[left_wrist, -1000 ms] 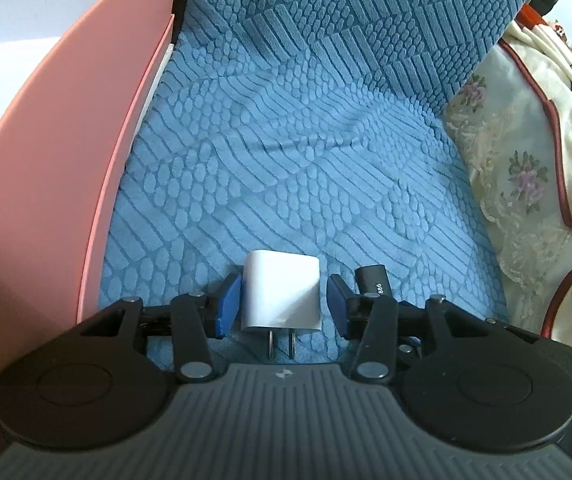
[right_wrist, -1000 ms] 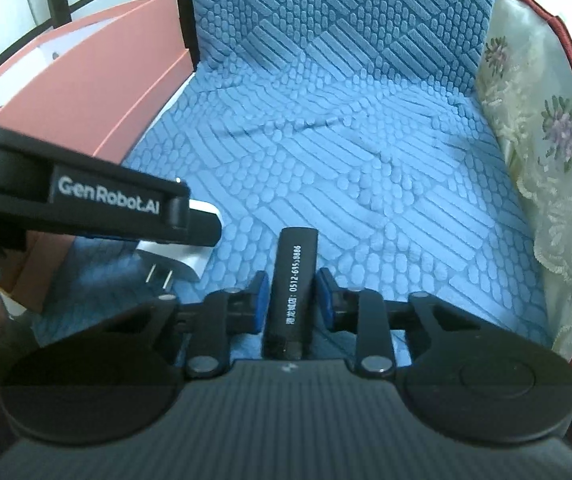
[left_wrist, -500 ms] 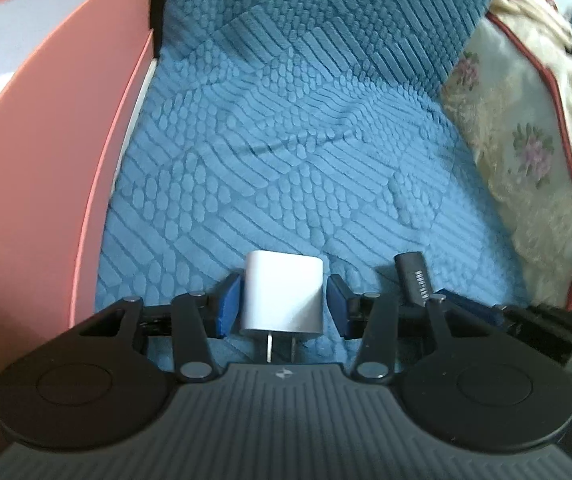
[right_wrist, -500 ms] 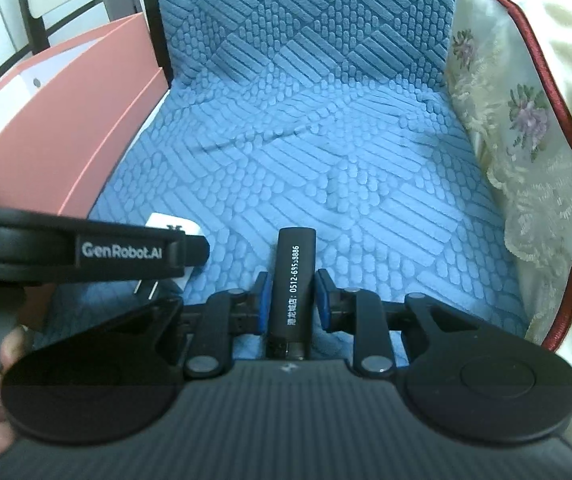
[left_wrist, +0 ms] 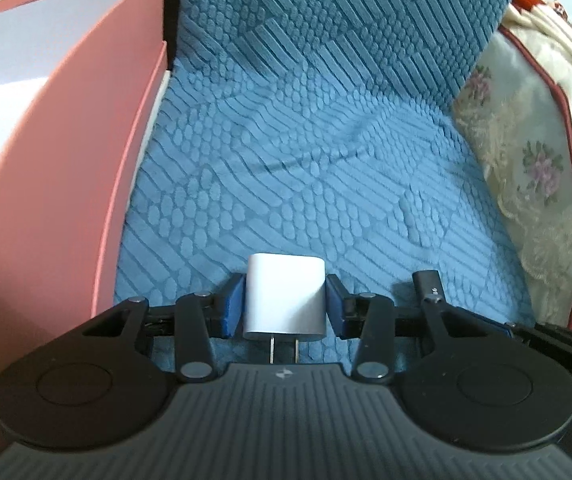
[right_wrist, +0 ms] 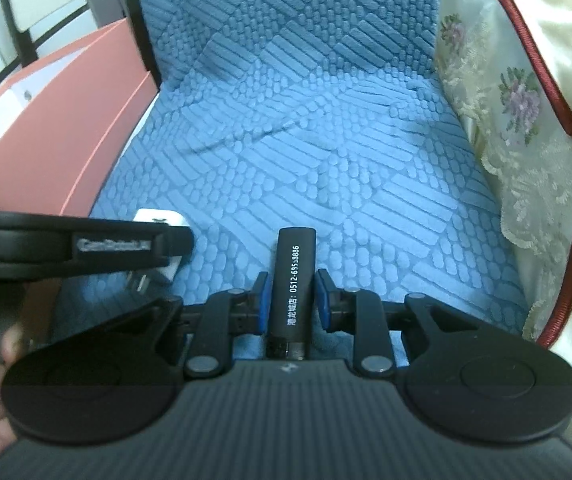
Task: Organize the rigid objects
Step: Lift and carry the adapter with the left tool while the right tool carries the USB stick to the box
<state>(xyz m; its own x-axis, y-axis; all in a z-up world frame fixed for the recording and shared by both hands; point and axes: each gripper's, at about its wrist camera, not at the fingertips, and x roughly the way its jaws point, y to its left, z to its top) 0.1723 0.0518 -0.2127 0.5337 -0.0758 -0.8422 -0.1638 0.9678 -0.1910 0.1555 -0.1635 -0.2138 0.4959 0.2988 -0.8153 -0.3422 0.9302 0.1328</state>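
Each wrist camera sits close above its own fingers, looking steeply down onto the blue textured cover [left_wrist: 325, 168]. Both views share that cover, the pink box [right_wrist: 86, 112] at left and the floral cloth [left_wrist: 533, 160] at right. The blurred device low left in the right view is probably the left gripper [right_wrist: 168, 252].

Left tongs [left_wrist: 284, 304] tighter on charger [left_wrist: 284, 294]

My white charger [left_wrist: 284, 298] looks smooth matt plastic with metal prongs; the blue cover [left_wrist: 325, 168] is rough, embossed cloth.
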